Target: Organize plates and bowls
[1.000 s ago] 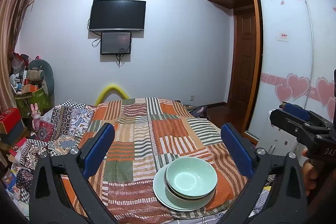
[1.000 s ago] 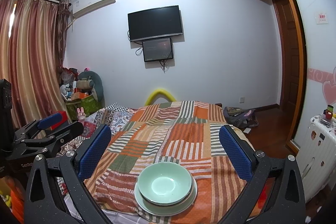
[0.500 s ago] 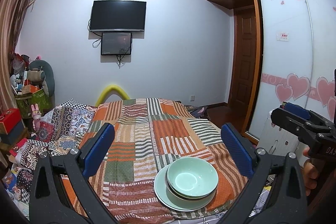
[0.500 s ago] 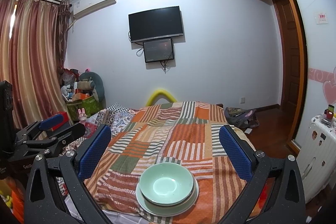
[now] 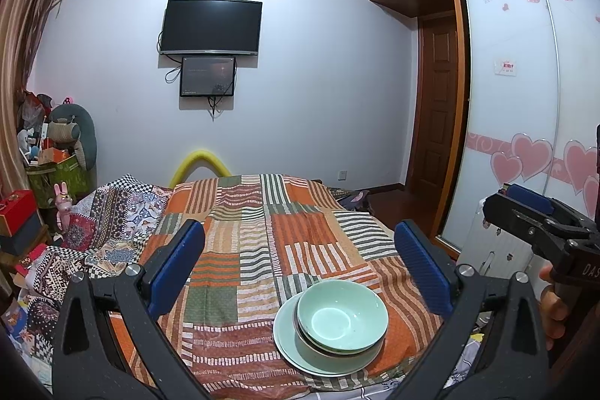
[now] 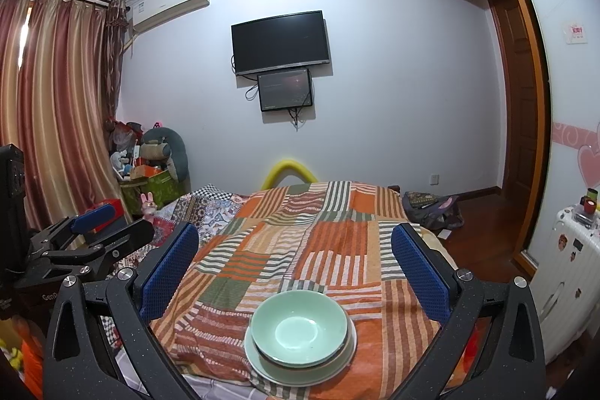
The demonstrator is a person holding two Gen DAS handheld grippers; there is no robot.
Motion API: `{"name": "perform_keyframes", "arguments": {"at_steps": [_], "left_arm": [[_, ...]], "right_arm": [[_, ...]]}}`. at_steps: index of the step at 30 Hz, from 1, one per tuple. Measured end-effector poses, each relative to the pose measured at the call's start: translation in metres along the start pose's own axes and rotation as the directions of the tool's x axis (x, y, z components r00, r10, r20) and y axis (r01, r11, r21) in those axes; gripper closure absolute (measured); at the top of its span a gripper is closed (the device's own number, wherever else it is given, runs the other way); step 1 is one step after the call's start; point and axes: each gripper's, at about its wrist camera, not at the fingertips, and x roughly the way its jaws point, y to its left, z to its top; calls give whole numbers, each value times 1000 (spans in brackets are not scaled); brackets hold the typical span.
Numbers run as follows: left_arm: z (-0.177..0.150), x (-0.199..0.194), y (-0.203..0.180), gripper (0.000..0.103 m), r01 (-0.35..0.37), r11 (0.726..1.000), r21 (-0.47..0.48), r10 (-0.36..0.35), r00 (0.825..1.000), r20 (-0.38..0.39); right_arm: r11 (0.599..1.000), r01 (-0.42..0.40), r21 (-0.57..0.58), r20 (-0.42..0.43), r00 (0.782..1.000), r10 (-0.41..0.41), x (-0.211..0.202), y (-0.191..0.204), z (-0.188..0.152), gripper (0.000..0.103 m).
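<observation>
Green bowl [image 6: 299, 328] stacked on plate [image 6: 262, 362] — perhaps another bowl between.

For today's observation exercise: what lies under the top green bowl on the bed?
Under the green bowl sits a second bowl, only its dark rim showing, then a pale green plate on the patchwork bedspread. The plate's centre is covered.

You are looking at a bedroom with pale walls [image 5: 318, 100]. A black TV [image 5: 210, 26] is hanging on the far wall, and a small screen [image 5: 207, 76] is sitting just under it. An air conditioner [image 6: 170, 2] is hanging up high near the striped curtains [image 6: 52, 107]. A patchwork blanket [image 6: 318, 235] is covering the bed. A wardrobe with pink hearts [image 5: 525, 137] is standing beside a brown wooden door [image 5: 437, 100].
</observation>
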Motion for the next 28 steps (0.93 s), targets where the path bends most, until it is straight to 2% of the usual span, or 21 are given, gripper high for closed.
{"name": "perform_keyframes", "arguments": {"at_steps": [10,28], "left_arm": [[-2,-3,2,0,8,1000,-5,-8,1000,16],[-1,0,3,0,41,999,-16,-41,999,-15]], "right_arm": [[1000,1,0,-3,1000,-1,0,-1,0,0],[1000,-8,1,-23,1000,8,5,-4,-1,0]]}}
